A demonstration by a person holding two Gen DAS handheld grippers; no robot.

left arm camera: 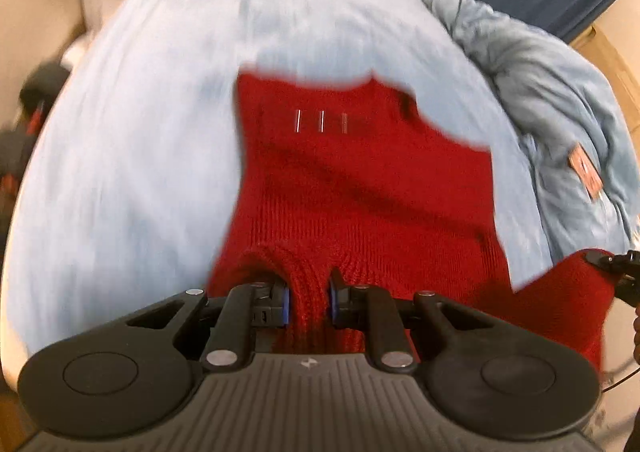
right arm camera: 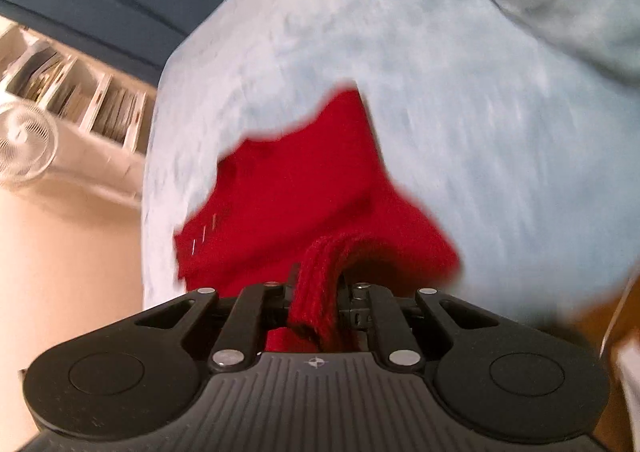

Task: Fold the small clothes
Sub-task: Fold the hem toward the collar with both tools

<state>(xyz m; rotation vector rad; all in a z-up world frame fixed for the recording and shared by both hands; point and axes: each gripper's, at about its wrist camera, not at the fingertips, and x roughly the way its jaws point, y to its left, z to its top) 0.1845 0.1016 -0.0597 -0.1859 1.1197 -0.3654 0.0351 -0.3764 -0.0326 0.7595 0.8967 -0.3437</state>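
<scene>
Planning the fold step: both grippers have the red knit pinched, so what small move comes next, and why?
Probably carry both held ends forward over the red knit and lay them down. The left gripper and right gripper each clamp a ribbed edge, while the far part lies on the blue sheet, so that would fold it.

Light blue bedsheet (left arm camera: 160,131) as landmark. Bunched grey-blue blanket (left arm camera: 560,91) at its far right edge. White fan (right arm camera: 24,143) and bookshelf (right arm camera: 80,99) beyond its left side.
</scene>
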